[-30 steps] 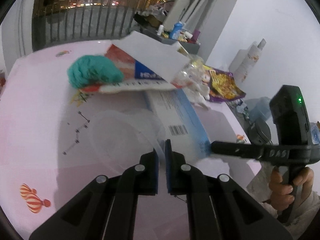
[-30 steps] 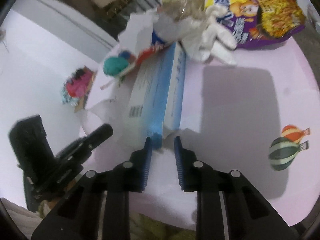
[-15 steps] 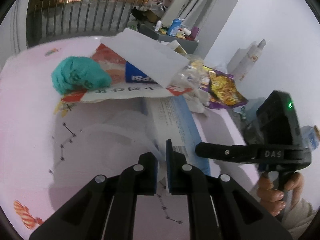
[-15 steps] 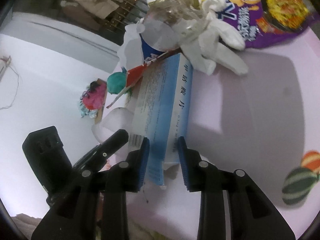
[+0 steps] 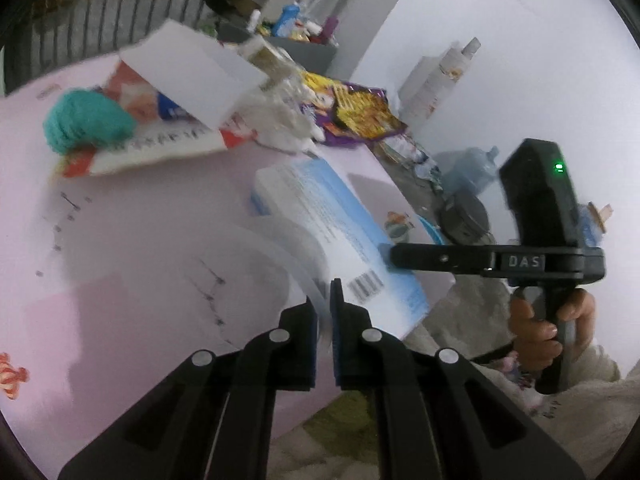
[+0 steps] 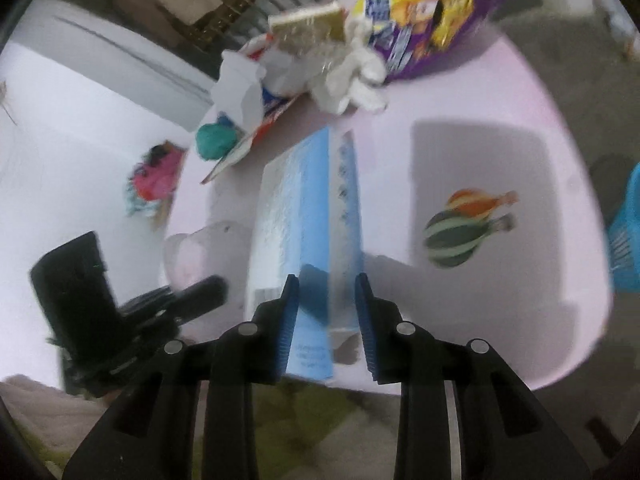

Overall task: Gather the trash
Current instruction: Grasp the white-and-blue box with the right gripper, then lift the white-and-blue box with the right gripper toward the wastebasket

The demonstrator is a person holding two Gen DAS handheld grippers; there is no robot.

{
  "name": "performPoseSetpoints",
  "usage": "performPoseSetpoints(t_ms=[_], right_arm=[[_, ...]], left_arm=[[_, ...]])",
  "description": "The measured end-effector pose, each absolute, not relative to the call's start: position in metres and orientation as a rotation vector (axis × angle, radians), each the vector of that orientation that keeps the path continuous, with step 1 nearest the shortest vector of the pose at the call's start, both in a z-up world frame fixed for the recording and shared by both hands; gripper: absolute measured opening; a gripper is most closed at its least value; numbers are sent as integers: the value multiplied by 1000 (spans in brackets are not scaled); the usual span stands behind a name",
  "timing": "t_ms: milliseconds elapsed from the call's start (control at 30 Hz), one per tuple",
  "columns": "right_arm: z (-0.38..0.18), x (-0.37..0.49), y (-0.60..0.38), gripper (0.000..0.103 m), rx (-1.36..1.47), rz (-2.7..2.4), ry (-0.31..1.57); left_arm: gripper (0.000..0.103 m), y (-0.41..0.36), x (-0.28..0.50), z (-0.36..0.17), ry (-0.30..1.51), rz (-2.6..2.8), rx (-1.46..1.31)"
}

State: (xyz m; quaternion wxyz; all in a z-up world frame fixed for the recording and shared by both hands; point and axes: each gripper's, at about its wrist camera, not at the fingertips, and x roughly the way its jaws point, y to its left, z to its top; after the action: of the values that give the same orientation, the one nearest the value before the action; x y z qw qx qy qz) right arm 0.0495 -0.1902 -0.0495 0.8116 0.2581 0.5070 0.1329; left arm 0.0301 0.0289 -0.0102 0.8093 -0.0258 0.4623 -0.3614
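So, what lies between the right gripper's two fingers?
The near end of the blue-and-white box lies between them in the right wrist view; the right gripper is opening.

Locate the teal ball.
Left wrist view: the teal ball lies far left on the pink table, against the red-and-white packet, left of the white card.

A pale pink counter [image 6: 460,128] printed with striped orange and green hot-air balloons [image 6: 464,220] carries a blue-and-white carton [image 6: 308,208], a teal crumpled wad [image 5: 86,124], a purple-and-yellow snack bag [image 5: 356,114] and red, white and blue packaging [image 5: 160,132].
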Motion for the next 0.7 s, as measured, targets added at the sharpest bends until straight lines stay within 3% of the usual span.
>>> performPoseSetpoints(t_ms=[67,167,367,700], right_arm=[[-43,51,-186,48,508,256,1041],[-34,64,-157,59,398,242,1006],[-38,67,-125,73,187,222,994],[-56,69,-111,74,107,171,1034]], left_arm=[[5,38,34,-5,953,-729,-67],[5,47,43,-5,933,-635,-52],[5,58,47,-14,920,-566,-27],[6,54,47,-17,904,-577,-6]])
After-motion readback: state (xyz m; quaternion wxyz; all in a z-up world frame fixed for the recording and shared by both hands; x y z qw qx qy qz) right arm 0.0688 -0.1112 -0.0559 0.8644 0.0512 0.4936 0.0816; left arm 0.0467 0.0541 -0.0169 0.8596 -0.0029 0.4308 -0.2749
